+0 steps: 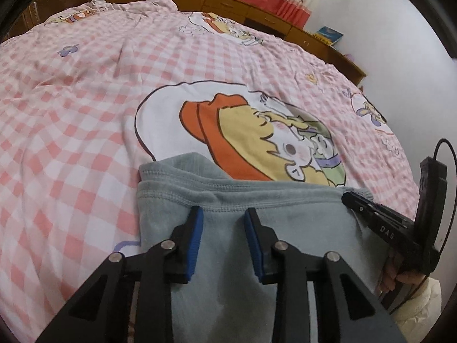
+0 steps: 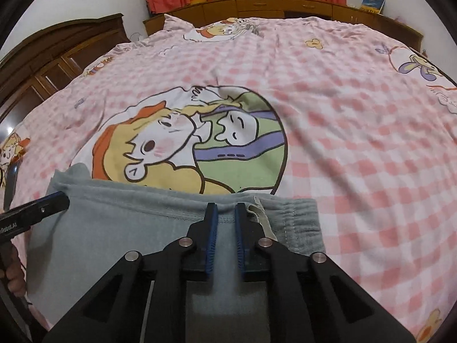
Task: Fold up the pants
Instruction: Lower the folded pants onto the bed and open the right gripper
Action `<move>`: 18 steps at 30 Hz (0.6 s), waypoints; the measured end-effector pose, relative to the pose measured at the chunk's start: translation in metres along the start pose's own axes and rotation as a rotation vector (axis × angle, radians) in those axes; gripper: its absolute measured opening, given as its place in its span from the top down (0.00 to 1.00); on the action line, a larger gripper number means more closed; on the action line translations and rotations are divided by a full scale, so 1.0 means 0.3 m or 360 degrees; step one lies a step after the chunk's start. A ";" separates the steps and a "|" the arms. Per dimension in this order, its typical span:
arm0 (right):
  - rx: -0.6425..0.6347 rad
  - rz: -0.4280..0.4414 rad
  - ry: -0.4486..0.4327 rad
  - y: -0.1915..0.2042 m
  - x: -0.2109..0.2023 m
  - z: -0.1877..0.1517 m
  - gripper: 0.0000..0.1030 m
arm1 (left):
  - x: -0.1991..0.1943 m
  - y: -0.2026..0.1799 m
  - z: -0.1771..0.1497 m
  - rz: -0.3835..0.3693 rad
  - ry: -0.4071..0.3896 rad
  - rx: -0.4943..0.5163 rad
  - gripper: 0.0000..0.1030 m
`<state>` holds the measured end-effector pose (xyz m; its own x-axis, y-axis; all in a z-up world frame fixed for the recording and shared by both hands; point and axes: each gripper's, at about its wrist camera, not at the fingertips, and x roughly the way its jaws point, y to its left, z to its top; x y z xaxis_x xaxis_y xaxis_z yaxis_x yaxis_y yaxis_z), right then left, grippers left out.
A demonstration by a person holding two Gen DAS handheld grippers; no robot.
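A: The pants are grey, soft and light, and lie folded on the bed near its front edge. Take them at the stitched hem.

B: The left tool is released, its fingers apart above the cloth. The right tool is nearly closed at the hem; I cannot tell if it pinches it. The near part is hidden.

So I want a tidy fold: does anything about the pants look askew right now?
Slightly. The grey pants lie folded on the checked duvet, but the stitched hem edges do not line up at the left corner, and a pale drawstring sticks out beside the right gripper.
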<state>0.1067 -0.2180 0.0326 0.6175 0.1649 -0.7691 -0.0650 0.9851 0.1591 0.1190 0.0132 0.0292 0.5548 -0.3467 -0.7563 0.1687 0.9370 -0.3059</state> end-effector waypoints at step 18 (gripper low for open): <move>-0.0012 0.0102 -0.0117 0.015 -0.272 -0.107 0.78 | -0.206 -0.040 -0.106 -0.0014 -0.0059 0.0028 0.69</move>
<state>0.0310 -0.2255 0.0763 0.6680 0.2239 -0.7097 -0.1118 0.9730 0.2017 0.0567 0.0220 0.0612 0.5831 -0.3534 -0.7315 0.1879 0.9347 -0.3018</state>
